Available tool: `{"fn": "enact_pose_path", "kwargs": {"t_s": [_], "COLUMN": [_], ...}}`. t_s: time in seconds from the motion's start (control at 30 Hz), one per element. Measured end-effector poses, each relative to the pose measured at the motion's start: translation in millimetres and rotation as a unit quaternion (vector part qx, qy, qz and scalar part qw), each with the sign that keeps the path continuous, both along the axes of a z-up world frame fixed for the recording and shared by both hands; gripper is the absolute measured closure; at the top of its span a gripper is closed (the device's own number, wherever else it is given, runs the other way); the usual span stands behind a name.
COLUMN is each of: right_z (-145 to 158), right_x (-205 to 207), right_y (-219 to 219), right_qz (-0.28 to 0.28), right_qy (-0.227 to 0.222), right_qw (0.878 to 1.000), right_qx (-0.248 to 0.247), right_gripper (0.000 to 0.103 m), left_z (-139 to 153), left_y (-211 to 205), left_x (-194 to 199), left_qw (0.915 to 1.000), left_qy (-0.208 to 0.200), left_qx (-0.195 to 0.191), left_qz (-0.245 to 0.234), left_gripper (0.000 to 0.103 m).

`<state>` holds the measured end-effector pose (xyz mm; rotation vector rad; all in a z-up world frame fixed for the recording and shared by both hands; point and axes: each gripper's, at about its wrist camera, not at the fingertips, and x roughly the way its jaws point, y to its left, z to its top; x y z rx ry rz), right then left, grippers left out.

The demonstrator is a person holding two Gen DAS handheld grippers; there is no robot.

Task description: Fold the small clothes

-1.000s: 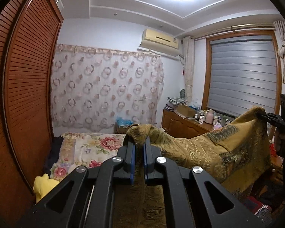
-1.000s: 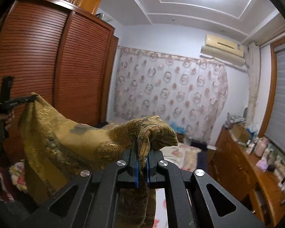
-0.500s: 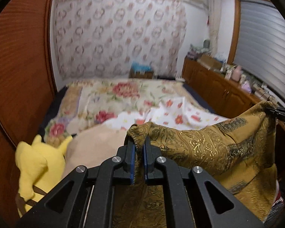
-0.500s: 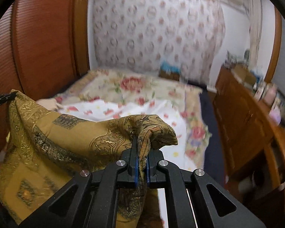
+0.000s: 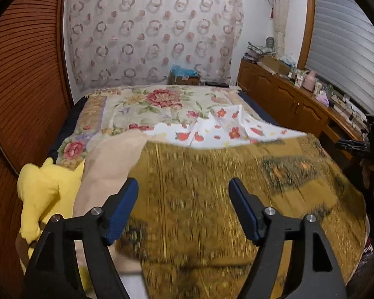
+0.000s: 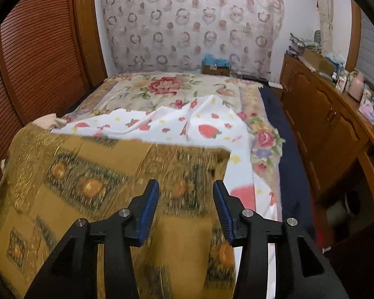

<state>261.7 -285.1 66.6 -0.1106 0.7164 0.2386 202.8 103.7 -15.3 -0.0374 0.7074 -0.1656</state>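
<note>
Both tongs are released. The left tongs [image 5: 183, 194] stand wide apart with nothing between the blue pads, and the right tongs [image 6: 186, 196] are likewise parted and hold nothing. The right tongs also show at 3 o'clock in the left wrist view.

One gold patterned cloth [image 5: 227, 186] lies spread on the bed [image 5: 127, 104], blurred in both views, filling the lower middle of each and reaching toward 6 o'clock under the tongs. Its far edge overlaps one white cloth printed with red fruit and flowers [image 6: 177, 124], which lies rumpled at about 12 o'clock from the gold one. One beige cloth [image 5: 112, 159] lies at 9 o'clock of the gold cloth, touching it, and one yellow soft toy [image 5: 40, 194] sits just beyond that at the bed's edge.

One floral bedspread covers the bed. At its far end, against the ring-patterned curtain [image 6: 192, 22], stands one cardboard box [image 6: 215, 68] with something blue on top; what it is cannot be told. Along 3 o'clock runs the wooden counter [image 6: 319, 109], carrying another box [image 6: 316, 61], a pink bottle [image 6: 356, 84] and small clutter too fine to count. A louvred wardrobe [image 6: 42, 57] stands at 9 o'clock.
</note>
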Motion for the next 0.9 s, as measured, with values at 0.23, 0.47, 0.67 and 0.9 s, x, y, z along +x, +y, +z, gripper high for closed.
{"fn": "enact_pose_path", "kwargs": {"t_s": [0.23, 0.47, 0.67, 0.9], "right_z": [-42.2, -64.0, -52.9, -45.2], "right_x": [-17.1, -10.1, -14.7, -18.4], "right_y": [-23.2, -28.7, -29.1, -26.3], "right_qz": [0.012, -0.005, -0.012, -0.011], "right_qy": [0.022, 0.050, 0.036, 0.031], "right_qw": [0.999, 0.999, 0.999, 0.999], "right_qx": [0.034, 0.010, -0.001, -0.012], "right_gripper": [0.056, 0.056, 0.056, 0.053], "left_z": [-26.3, -45.6, -50.2, -51.5], "left_y": [0.7, -3.3, 3.2, 26.0], "left_x": [-38.3, -58.2, -61.1, -49.7], "left_qw": [0.9997, 0.9991, 0.9990, 0.9984], "left_qy": [0.023, 0.038, 0.036, 0.035], "left_qx": [0.000, 0.016, 0.023, 0.013], "left_qz": [-0.012, -0.006, 0.011, 0.042], "left_gripper": [0.027, 0.027, 0.027, 0.027]}}
